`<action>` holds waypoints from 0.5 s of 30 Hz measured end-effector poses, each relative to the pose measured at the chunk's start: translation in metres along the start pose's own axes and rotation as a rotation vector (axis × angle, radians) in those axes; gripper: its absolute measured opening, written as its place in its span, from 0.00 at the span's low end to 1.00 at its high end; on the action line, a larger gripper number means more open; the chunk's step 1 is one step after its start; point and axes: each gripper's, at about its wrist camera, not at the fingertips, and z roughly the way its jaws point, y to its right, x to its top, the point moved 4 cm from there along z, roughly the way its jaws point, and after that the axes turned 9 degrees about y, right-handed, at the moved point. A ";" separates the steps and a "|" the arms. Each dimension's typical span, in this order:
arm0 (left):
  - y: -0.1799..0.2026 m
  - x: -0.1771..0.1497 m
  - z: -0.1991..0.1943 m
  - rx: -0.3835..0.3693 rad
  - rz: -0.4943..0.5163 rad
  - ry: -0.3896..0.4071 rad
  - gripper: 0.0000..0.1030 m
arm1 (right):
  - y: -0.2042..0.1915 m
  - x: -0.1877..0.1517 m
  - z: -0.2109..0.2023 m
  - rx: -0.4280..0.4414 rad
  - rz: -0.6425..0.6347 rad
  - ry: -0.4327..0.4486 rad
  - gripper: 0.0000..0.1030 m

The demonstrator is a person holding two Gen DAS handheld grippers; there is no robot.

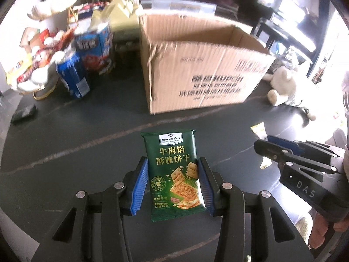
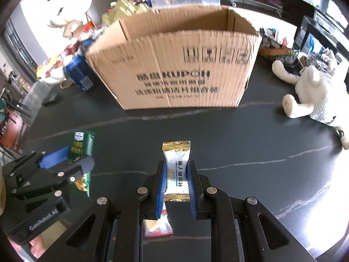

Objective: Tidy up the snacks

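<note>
White plush toy (image 2: 314,91) lies on dark table (image 2: 240,135).

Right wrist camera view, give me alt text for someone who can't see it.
The right gripper pinches a white and gold candy packet above a dark table. An open cardboard box stands behind it, with a white plush toy lying to its right. At left, the left gripper holds a green cracker packet.

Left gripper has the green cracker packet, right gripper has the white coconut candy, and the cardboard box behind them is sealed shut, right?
Not quite: the cardboard box is open at the top, as the right wrist view shows. The rest holds: the left gripper grips the green cracker packet, and the right gripper grips the white coconut candy.
</note>
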 end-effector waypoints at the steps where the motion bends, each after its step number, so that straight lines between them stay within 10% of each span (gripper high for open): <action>1: 0.001 0.004 -0.004 -0.004 0.005 0.014 0.43 | -0.002 0.000 -0.001 0.002 0.003 0.011 0.19; 15: 0.014 0.045 -0.047 -0.052 0.057 0.132 0.43 | -0.012 0.035 -0.051 0.031 0.033 0.176 0.19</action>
